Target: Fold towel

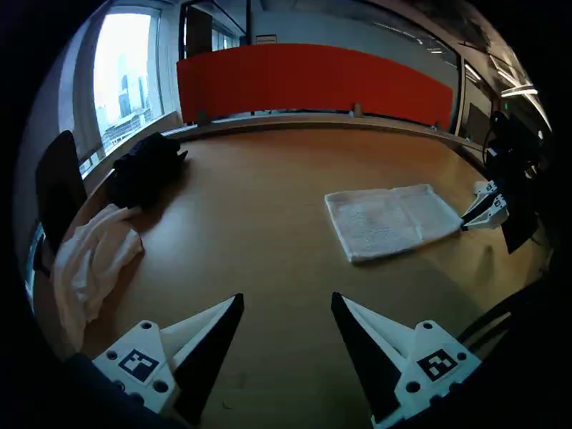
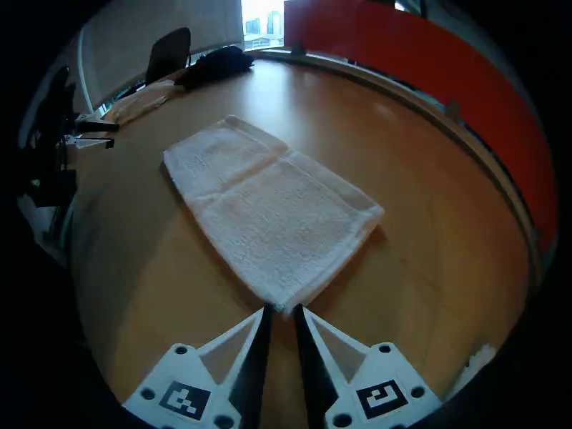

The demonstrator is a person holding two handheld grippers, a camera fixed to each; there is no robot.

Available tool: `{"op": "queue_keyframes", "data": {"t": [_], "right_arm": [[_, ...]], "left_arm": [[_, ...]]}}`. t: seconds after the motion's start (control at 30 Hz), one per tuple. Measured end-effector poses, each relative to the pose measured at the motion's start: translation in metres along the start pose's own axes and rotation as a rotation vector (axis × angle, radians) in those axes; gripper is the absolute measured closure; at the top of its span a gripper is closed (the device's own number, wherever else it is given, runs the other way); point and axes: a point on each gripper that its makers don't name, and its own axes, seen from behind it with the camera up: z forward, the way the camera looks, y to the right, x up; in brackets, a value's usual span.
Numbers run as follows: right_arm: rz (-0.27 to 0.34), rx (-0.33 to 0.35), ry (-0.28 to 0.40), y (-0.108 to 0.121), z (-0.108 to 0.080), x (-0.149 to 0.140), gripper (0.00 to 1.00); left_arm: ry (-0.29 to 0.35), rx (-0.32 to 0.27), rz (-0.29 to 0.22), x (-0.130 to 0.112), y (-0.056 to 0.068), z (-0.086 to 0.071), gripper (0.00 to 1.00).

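Observation:
A white towel, folded into a rectangle, lies flat on the wooden table. My right gripper is at its nearest corner. The fingers are closed down to a narrow gap, and the corner of the cloth is pinched between the tips. In the left gripper view the same towel lies at the right of the table, with the right gripper touching its right edge. My left gripper hovers wide open over bare wood, well short of the towel, with nothing between its fingers.
A crumpled white cloth and a dark bundle lie at the table's left edge. A black chair stands beside them. A red divider runs along the far edge. Bare table lies between my left gripper and the towel.

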Motion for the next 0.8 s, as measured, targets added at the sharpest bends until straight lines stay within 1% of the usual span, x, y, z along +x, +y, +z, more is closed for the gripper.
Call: {"op": "queue_keyframes", "data": {"t": [0.1, 0.17, 0.3, 0.5, 0.8], "right_arm": [[0.005, -0.001, 0.0, 0.0, 0.0, 0.0, 0.92], [0.011, -0.001, 0.009, 0.0, 0.0, 0.002, 0.96], [0.025, -0.003, 0.021, -0.001, -0.003, 0.006, 0.96], [0.029, -0.01, 0.047, -0.001, -0.007, 0.014, 0.96], [0.019, -0.033, 0.092, 0.005, -0.026, 0.03, 0.96]], "left_arm": [[0.001, 0.0, 0.001, 0.0, 0.0, 0.0, 0.1], [0.002, -0.001, 0.002, 0.001, 0.0, 0.0, 0.09], [0.003, 0.0, 0.001, 0.001, 0.0, 0.0, 0.09], [0.003, 0.0, 0.0, 0.001, -0.002, 0.001, 0.09], [0.006, -0.002, -0.005, 0.003, -0.002, 0.001, 0.09]]}}
